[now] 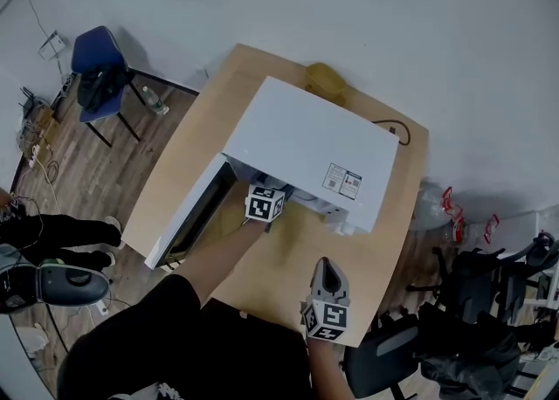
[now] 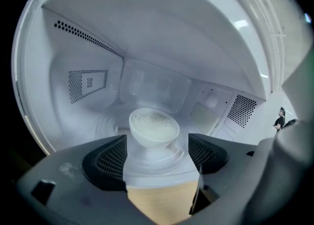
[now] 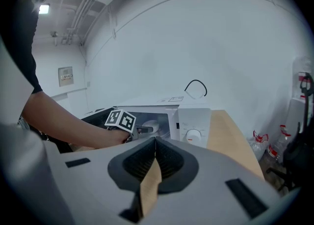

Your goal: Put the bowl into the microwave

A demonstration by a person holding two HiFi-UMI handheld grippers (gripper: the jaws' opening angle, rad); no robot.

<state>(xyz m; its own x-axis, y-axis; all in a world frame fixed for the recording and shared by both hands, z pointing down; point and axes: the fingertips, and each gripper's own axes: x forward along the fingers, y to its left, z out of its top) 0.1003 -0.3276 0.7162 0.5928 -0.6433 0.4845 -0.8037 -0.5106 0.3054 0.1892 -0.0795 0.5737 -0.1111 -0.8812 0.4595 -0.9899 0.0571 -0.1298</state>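
A white bowl [image 2: 153,126] stands on the glass turntable [image 2: 162,157] inside the white microwave [image 1: 310,149], whose door [image 1: 188,215] hangs open to the left. My left gripper [image 2: 157,153] is at the oven's mouth, open, its jaws apart on either side of the bowl and a little short of it, not touching. In the head view that left gripper [image 1: 265,203] shows by its marker cube at the opening. My right gripper [image 1: 327,289] hovers over the table's near part, shut with nothing in it. From the right gripper view the bowl [image 3: 151,127] shows inside the oven.
The microwave sits on a wooden table [image 1: 384,241]. A yellow object [image 1: 325,78] lies behind the oven. A blue chair [image 1: 98,71] stands on the floor at left, a black chair [image 1: 384,355] near the table's front right. The control knob [image 3: 194,134] faces the right gripper.
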